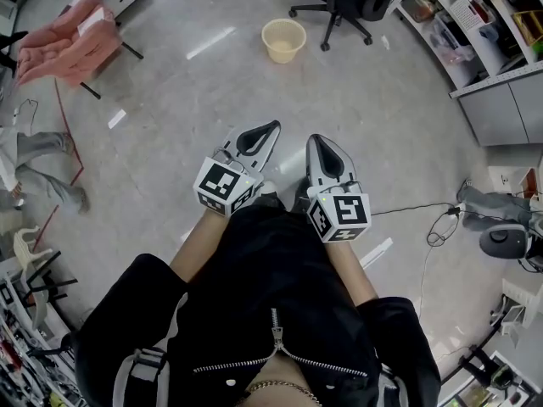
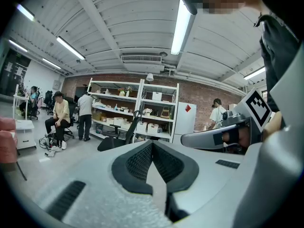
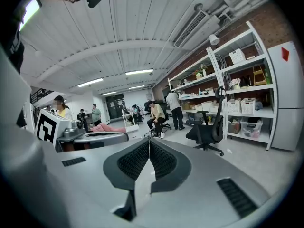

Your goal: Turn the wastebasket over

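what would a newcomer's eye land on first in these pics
Dead centre in the head view, the left gripper and right gripper are held side by side, both shut and empty. Beyond them a pale wastebasket stands mouth-up on the grey floor. A pink cloth is draped over something at the far left.

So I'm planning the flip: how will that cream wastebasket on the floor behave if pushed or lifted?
The wastebasket looks like thin plastic and empty, so probably light and easy to tip. Its round wall may let it roll once sideways. On the glossy floor it may slide if pushed low.
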`<state>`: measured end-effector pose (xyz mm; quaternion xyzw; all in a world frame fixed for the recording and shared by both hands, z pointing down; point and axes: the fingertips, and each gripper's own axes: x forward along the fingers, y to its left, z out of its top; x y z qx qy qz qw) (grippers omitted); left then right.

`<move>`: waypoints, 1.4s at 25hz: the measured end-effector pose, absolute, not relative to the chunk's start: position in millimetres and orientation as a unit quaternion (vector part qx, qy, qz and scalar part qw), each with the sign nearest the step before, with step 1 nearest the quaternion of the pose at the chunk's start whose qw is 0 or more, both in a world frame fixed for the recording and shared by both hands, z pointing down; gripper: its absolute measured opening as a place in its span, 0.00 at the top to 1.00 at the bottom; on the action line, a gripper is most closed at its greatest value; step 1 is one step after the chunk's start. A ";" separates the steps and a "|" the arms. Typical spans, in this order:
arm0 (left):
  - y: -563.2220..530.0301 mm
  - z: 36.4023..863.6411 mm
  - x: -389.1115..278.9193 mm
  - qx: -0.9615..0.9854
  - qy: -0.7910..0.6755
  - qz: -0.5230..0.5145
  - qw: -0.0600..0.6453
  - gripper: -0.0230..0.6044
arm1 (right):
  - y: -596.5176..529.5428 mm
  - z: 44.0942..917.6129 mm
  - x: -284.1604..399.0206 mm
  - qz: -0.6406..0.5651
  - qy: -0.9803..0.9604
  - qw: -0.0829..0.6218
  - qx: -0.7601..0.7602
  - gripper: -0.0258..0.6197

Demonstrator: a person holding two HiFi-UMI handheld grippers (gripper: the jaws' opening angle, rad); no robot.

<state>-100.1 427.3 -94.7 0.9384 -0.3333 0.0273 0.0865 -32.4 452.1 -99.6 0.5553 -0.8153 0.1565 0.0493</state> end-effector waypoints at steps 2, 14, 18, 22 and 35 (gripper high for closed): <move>427.2 -94.8 -97.2 0.939 -0.330 0.028 0.088 0.96 | 451.8 -99.6 -28.9 0.157 -0.813 0.049 0.559 0.94; 414.4 -95.6 -98.2 0.941 -0.324 0.030 0.092 0.96 | 441.9 -101.2 -27.9 0.159 -0.806 0.057 0.567 0.94; 406.5 -91.5 -98.1 0.941 -0.323 0.031 0.096 0.96 | 434.7 -97.1 -28.4 0.164 -0.806 0.062 0.565 0.94; 402.0 -87.7 -93.3 0.941 -0.321 0.036 0.101 0.96 | 429.2 -94.1 -24.8 0.170 -0.806 0.066 0.564 0.94; 332.7 -75.2 -74.6 0.937 -0.326 0.052 0.113 0.96 | 359.3 -79.5 -9.5 0.194 -0.809 0.065 0.552 0.94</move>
